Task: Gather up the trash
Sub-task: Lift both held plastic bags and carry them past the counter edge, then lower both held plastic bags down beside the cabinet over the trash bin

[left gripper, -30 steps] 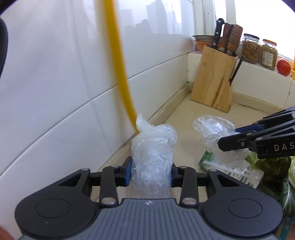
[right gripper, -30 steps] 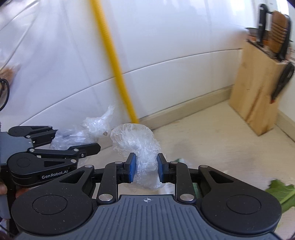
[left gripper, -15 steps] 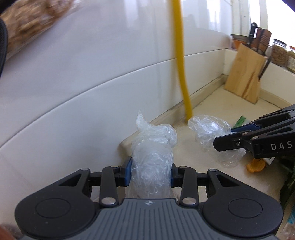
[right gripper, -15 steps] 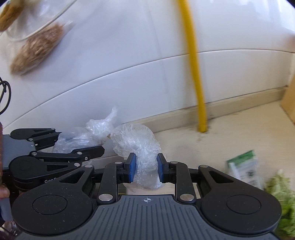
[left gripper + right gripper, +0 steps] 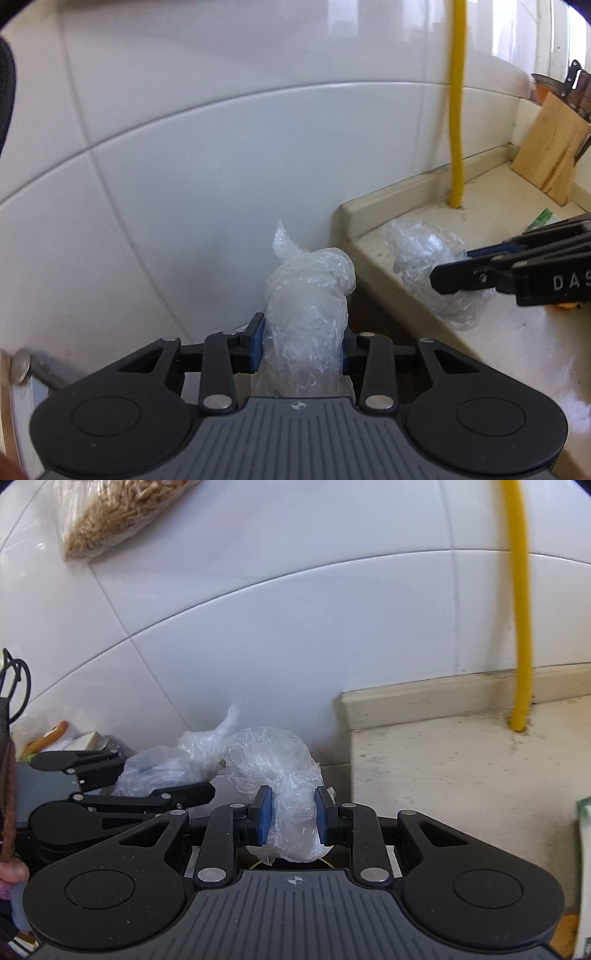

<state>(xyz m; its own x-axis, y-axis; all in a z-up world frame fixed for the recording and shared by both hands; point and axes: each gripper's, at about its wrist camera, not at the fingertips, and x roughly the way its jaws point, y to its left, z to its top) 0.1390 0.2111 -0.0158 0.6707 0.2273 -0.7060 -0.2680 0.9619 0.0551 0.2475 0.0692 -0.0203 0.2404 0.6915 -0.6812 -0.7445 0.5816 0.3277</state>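
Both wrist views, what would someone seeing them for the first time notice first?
Each claw is shut on a crumpled clear plastic wad: the left claw holds the left plastic wad off the counter's end, the right claw holds the right plastic wad beside it. Behind them, a yellow pipe runs down the white tiled wall into the counter.

The left gripper at lower centre of its frame was clamped on a crumpled plastic wad, while the right gripper, likewise at lower centre, pinched a second plastic wad.
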